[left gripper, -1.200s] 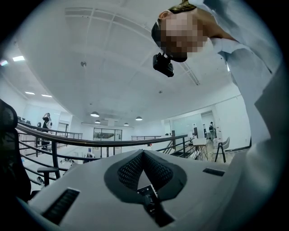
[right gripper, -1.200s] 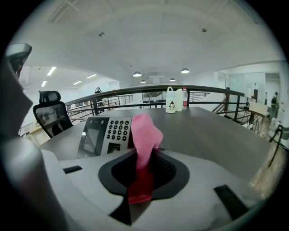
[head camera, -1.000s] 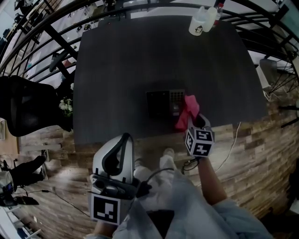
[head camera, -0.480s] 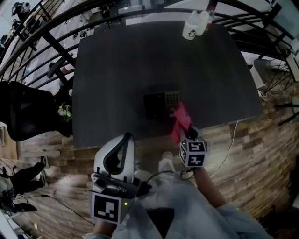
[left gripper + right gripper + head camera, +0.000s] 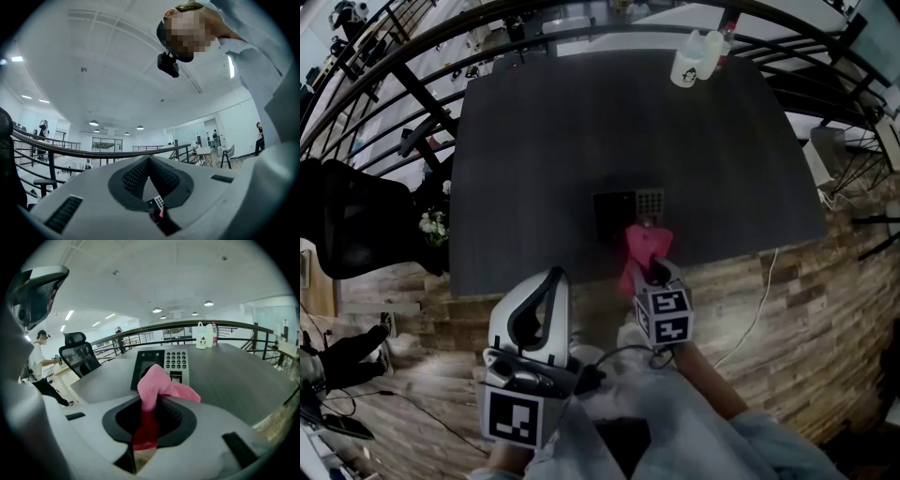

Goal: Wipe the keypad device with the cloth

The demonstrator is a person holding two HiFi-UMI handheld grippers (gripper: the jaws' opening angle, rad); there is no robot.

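The keypad device (image 5: 628,210) lies flat on the dark table (image 5: 534,141), near its front edge, with a black screen on the left and grey keys on the right. My right gripper (image 5: 651,266) is shut on the pink cloth (image 5: 641,246), which hangs just in front of the device's near edge. In the right gripper view the cloth (image 5: 156,383) bunches up out of the right gripper (image 5: 150,411), and the keypad device (image 5: 161,365) lies right behind it. My left gripper (image 5: 549,279) is held low off the table over the floor, its jaws shut on nothing in the left gripper (image 5: 149,158) view.
A white bottle (image 5: 690,58) and a clear bottle stand at the table's far right edge. A black office chair (image 5: 356,220) is at the left. Railings run behind the table. A cable (image 5: 759,300) trails over the wooden floor on the right.
My right gripper has carried the cloth left and back toward the table's front edge, off the device's right side. The left gripper has stayed put.
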